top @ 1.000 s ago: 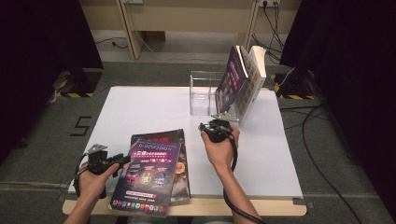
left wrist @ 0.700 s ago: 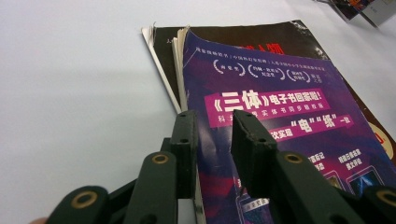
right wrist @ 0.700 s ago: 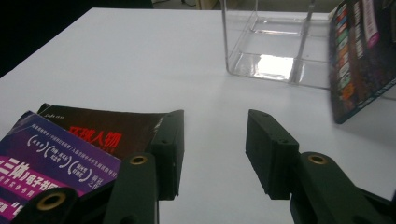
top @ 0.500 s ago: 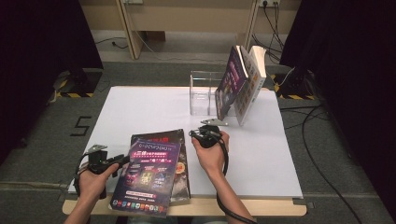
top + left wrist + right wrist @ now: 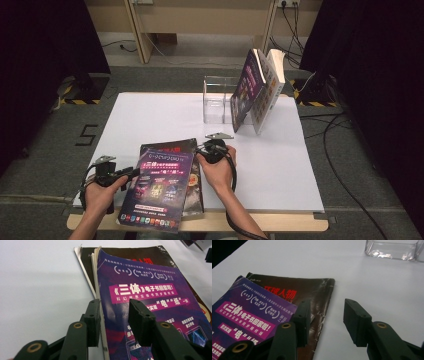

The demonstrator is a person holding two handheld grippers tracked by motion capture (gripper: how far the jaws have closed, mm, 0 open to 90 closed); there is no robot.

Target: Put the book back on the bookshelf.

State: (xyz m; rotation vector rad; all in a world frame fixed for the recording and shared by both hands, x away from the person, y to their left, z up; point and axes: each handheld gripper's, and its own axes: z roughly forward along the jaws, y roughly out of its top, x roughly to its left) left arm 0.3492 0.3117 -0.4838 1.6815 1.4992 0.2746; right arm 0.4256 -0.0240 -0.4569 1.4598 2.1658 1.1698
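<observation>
1. Left gripper [image 5: 131, 171] sits at the left edge of a glossy purple magazine [image 5: 160, 185]; seen from the left gripper view [image 5: 113, 323], its jaws are spread and straddle that edge, one jaw over the white tabletop [image 5: 37, 285], the other above the purple cover [image 5: 150, 295]. Whether the pads press the pages cannot be told.
2. Right gripper [image 5: 202, 150] lies at the far right corner of the stack; in the right gripper view [image 5: 325, 322] its jaws stand apart with nothing between them, one over the dark cover, the other over bare table.
3. Beneath the purple magazine lies a second thin magazine with a dark brown, creased cover and red lettering [image 5: 312, 290], its far and right margins projecting beyond the upper one [image 5: 196, 170].
4. Both magazines lie flat between the two grippers, near the person's edge of the white table [image 5: 280, 165]; the purple one overhangs that edge.
5. Beyond the right gripper, well apart from it, stands a clear rectangular plastic holder [image 5: 217, 100].
6. Two upright books [image 5: 260, 90] lean beside the holder, on its right.
</observation>
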